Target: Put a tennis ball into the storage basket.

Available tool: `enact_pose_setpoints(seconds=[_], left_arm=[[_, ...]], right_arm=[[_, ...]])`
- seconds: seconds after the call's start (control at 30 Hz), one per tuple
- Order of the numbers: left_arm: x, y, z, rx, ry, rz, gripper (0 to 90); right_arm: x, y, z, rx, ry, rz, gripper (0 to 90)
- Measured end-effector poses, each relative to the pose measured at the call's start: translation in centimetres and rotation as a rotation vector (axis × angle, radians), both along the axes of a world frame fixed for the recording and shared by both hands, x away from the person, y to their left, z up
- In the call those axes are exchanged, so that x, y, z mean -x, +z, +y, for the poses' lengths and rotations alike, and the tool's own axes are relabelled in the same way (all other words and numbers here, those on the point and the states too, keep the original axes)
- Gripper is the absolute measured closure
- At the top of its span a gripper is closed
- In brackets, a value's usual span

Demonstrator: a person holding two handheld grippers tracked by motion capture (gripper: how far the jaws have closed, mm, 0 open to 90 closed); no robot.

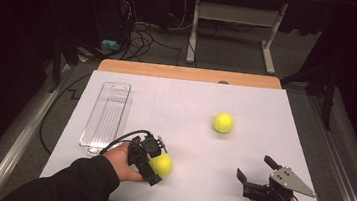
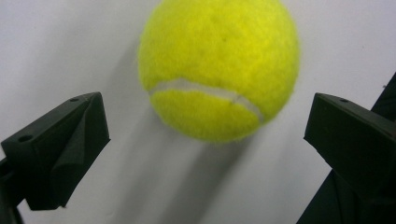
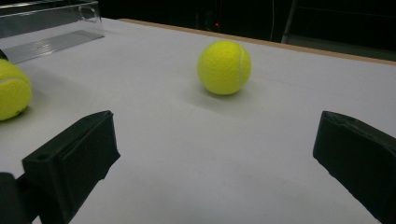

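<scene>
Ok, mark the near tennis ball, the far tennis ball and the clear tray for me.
Near tennis ball (image 1: 162, 163), high view, yellow top.
Far tennis ball (image 1: 223, 123), high view, centre of ball.
Clear tray (image 1: 105, 118), high view, ribbed floor.

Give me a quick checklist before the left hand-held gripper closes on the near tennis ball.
1. Left hand-held gripper open: ok.
2. Near tennis ball centred between its jaws: ok, though it sits ahead of the jaw tips.
3. Jaws touching the ball: not ok, gaps on both sides.
4. Clear tray free to receive a ball: ok, nothing in it.
5. Right hand-held gripper out of the way: ok, open and apart.
6. Far tennis ball at rest: cannot tell.
</scene>
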State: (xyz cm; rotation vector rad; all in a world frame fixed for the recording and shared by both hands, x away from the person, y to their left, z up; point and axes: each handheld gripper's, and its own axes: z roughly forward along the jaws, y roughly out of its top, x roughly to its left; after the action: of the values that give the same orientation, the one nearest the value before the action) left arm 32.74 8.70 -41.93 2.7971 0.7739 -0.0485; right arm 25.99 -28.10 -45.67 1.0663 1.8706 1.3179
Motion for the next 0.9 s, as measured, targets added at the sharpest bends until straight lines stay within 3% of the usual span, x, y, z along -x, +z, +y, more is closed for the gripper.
enact_pose_setpoints(seconds=[0.2,0.53,0.9], left_arm=[[-0.5,-0.3,-0.9,-0.005,-0.009,0.017,3.9],[-1.0,-0.5,-1.8,-0.017,-0.018,0.036,24.2],[-1.1,0.0,-2.0,-0.016,-0.015,0.036,26.7]], right_arm=[[0.0,0.0,0.0,-0.001,-0.002,0.002,0.0],[0.0,0.1,-0.1,-0.001,0.002,-0.004,0.0],[0.1,0.1,-0.1,-0.001,0.001,-0.005,0.0]])
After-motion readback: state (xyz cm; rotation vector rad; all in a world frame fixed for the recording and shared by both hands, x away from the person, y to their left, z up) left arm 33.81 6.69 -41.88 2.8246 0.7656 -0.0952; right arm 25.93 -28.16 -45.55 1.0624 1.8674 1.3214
